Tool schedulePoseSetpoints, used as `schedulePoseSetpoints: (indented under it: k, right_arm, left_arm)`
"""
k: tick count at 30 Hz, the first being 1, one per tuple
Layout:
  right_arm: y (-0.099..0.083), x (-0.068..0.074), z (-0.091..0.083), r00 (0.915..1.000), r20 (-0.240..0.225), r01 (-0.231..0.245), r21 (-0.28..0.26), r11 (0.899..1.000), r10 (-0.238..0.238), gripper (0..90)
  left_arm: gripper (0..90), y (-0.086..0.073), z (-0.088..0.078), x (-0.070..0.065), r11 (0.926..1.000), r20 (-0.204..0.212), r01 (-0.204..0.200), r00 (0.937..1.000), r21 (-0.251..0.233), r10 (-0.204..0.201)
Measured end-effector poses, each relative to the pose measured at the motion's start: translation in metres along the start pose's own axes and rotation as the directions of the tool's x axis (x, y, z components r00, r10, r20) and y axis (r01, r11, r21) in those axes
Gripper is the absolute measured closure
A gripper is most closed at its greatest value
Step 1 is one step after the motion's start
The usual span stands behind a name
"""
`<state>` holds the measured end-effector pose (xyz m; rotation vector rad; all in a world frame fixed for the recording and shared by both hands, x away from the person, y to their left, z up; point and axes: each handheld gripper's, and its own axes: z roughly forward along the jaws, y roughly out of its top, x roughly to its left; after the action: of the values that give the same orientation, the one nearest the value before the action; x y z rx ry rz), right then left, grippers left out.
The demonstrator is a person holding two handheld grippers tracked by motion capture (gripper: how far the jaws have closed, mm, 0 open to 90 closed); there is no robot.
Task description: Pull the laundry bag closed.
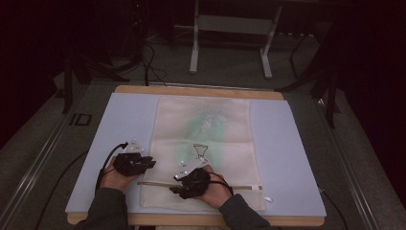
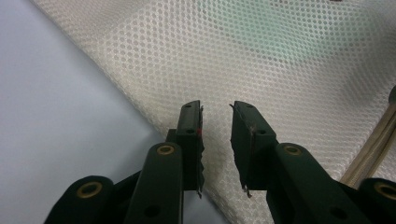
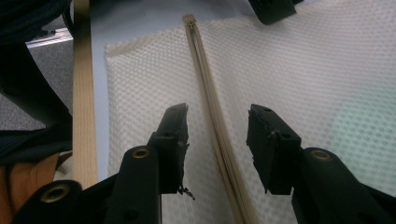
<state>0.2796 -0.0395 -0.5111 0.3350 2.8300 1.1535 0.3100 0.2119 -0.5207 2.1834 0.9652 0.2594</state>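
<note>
While the cream mesh laundry bag (image 1: 203, 143) lies flat at table centre with its zipper (image 3: 219, 135) closed across the 6 o'clock end, left gripper (image 2: 216, 122) straddles its 9 o'clock edge and right gripper (image 3: 217, 125) straddles the zipper, both unclenched, nothing gripped yet.

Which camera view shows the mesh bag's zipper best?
The right gripper view: the zipper runs up between the right gripper's open jaws. The high view shows it as a thin line; the left gripper view catches a short stretch at its edge.
</note>
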Motion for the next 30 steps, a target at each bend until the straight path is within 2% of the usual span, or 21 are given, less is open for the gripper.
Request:
schedulePoseSetpoints:
  k: [5, 9, 13, 16, 20, 21, 26, 30]
  right_arm:
    - [0.007, 0.003, 0.007, 0.9998, -0.015, 0.014, 0.003, 1.0, -0.014, 58.9]
    - [0.013, 0.005, 0.012, 0.9996, -0.021, 0.02, -0.008, 1.0, -0.02, 60.0]
    - [0.02, 0.007, 0.02, 0.9991, -0.027, 0.033, -0.008, 0.999, -0.033, 68.0]
    - [0.025, 0.011, 0.027, 0.9985, -0.028, 0.047, -0.014, 0.999, -0.047, 72.7]
    - [0.031, 0.013, 0.032, 0.9978, -0.035, 0.055, -0.021, 0.998, -0.056, 74.1]
    - [0.035, 0.014, 0.036, 0.998, -0.031, 0.055, -0.021, 0.998, -0.056, 76.0]
    - [0.043, 0.017, 0.045, 0.9967, -0.029, 0.076, -0.005, 0.997, -0.076, 78.8]
    - [0.046, 0.018, 0.053, 0.9961, -0.021, 0.086, -0.005, 0.996, -0.086, 81.0]
  left_arm:
    - [75.5, 0.0, 0.002, -0.001, 0.9999, 0.02, -0.004, 0.9998, 0.013, 0.003]
    - [82.0, -0.001, 0.002, -0.001, 0.9995, 0.045, -0.016, 0.9989, 0.027, 0.014]
    - [86.4, -0.001, 0.006, -0.001, 0.9977, 0.061, -0.024, 0.9979, 0.063, 0.021]
    - [87.3, -0.002, 0.005, -0.001, 0.9976, 0.077, -0.026, 0.9968, 0.065, 0.022]
    - [87.4, -0.002, 0.005, -0.001, 0.9974, 0.082, -0.024, 0.9965, 0.068, 0.018]
    - [87.1, -0.003, 0.004, 0.0, 0.9972, 0.095, -0.017, 0.9954, 0.072, 0.01]
    - [87.1, -0.004, 0.001, 0.003, 0.9969, 0.094, -0.015, 0.9955, 0.077, 0.008]
    - [86.0, -0.006, 0.0, 0.006, 0.9971, 0.094, 0.006, 0.9954, 0.076, -0.014]
